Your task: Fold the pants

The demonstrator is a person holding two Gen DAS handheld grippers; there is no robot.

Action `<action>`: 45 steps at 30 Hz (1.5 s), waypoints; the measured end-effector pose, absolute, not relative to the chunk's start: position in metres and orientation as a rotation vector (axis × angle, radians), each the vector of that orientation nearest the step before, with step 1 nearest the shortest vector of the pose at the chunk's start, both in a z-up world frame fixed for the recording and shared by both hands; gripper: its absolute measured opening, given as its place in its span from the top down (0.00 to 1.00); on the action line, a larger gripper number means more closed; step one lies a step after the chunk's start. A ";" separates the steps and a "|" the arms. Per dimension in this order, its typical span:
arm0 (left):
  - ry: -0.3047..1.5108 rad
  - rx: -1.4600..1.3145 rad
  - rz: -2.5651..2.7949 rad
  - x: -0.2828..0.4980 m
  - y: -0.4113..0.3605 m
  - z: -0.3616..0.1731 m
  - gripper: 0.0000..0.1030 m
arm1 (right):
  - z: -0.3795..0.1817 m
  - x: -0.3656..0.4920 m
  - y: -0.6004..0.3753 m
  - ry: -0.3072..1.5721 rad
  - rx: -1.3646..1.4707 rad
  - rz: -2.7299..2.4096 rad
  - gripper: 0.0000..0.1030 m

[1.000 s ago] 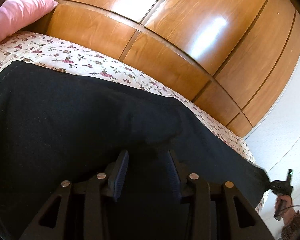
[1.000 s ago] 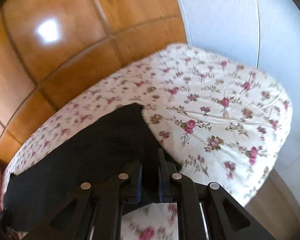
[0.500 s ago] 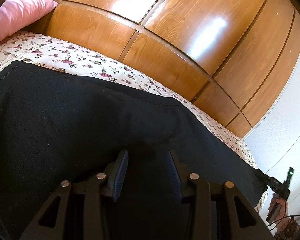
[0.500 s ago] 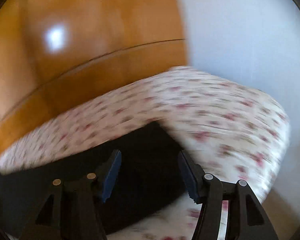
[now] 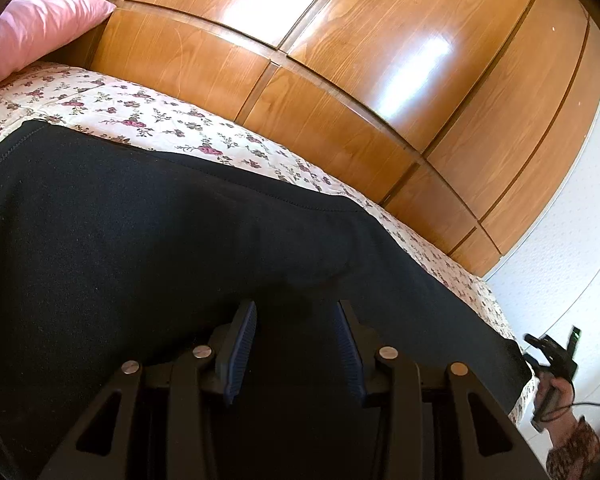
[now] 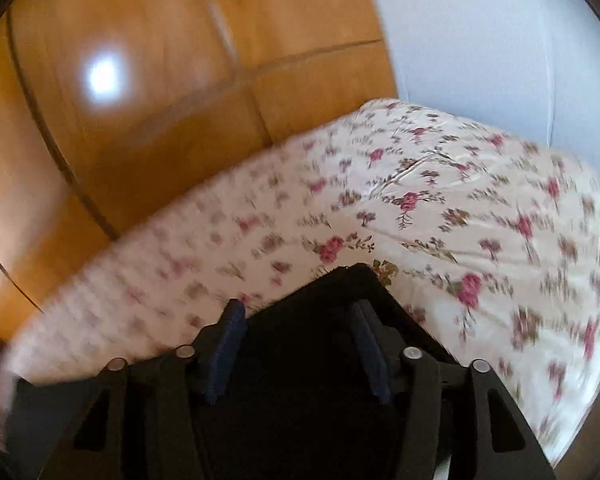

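Note:
Black pants (image 5: 140, 220) lie stretched across the floral bed sheet (image 5: 160, 120). My left gripper (image 5: 295, 305) rests low over their middle, open about halfway. Both ribbed blue pads (image 5: 242, 340) show bare, with cloth under them and a small wrinkle just ahead. In the right wrist view the leg end (image 6: 300, 380) lies flat on the sheet (image 6: 460, 208). My right gripper (image 6: 298, 306) hovers over that end with its jaws opening, the cloth below them and neither pad pressing on it. In the left wrist view, the right gripper (image 5: 552, 356) and the person's hand (image 5: 556, 392) sit past the leg end.
A pink pillow (image 5: 40, 28) lies at the head of the bed, on the left. Glossy wooden panels (image 5: 380, 60) run along the far side of the bed. A white wall (image 6: 500, 40) stands beyond the foot, where the mattress edge drops off.
My right gripper went from shut on the leg end to open, and the end now lies on the sheet. The right hand shifted and turned. My left gripper stayed put.

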State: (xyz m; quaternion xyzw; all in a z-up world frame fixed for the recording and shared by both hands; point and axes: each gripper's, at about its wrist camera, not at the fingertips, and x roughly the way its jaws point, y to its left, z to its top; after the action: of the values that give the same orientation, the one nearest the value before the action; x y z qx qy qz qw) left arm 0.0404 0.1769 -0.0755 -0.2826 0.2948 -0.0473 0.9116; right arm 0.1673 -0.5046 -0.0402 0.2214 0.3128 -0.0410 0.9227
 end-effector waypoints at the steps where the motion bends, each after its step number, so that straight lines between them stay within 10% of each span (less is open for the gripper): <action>1: 0.607 -0.583 -0.098 0.040 0.177 -0.075 0.61 | -0.039 0.155 -0.509 0.635 0.483 -0.088 0.33; 20: 0.597 -0.596 -0.100 0.039 0.175 -0.074 0.60 | -0.101 0.108 -0.547 0.592 0.880 0.021 0.20; 27: 0.597 -0.596 -0.100 0.039 0.174 -0.074 0.60 | -0.109 0.130 -0.542 0.673 0.902 0.039 0.77; 45: 0.574 -0.624 -0.124 0.037 0.175 -0.074 0.59 | 0.029 0.109 -0.367 0.452 0.387 0.204 0.82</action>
State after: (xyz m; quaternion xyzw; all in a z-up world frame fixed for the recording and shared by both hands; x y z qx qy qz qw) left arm 0.0369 0.1750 -0.0741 -0.3026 0.2783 -0.0601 0.9096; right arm 0.1094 -0.3666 0.0286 0.1904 0.2221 0.1003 0.9510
